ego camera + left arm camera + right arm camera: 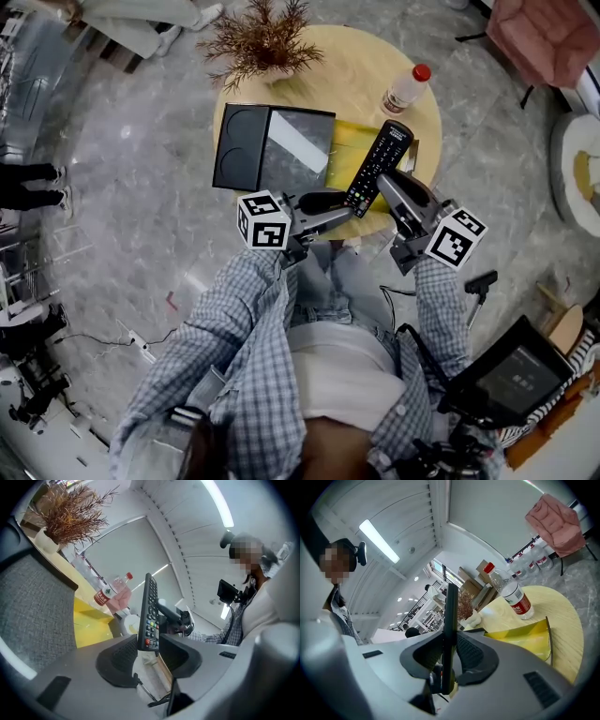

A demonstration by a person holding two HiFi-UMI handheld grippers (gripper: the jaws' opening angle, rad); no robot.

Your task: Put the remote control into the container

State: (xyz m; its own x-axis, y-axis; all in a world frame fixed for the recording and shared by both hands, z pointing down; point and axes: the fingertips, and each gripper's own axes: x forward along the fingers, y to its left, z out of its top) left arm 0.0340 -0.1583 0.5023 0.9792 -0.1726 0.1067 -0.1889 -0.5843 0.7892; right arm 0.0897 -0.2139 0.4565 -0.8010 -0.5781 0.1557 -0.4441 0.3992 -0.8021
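Observation:
A black remote control [378,167] hangs slanted above the near edge of the round wooden table [347,75]. My right gripper [396,190] is shut on its lower end; in the right gripper view the remote [450,616] stands edge-on with both pads pressed against it. My left gripper [330,202] stands open just left of it. In the left gripper view the remote [150,611] shows its buttons, with its lower end in the gap between the wide jaws. The container [265,150], a black box with grey lining, lies open on the table to the left.
A yellow tray [354,141] lies between the container and the remote. A water bottle [405,90] with a red cap stands at the table's right, and a dried plant [262,42] in a white pot at the back. A pink chair [548,33] is far right.

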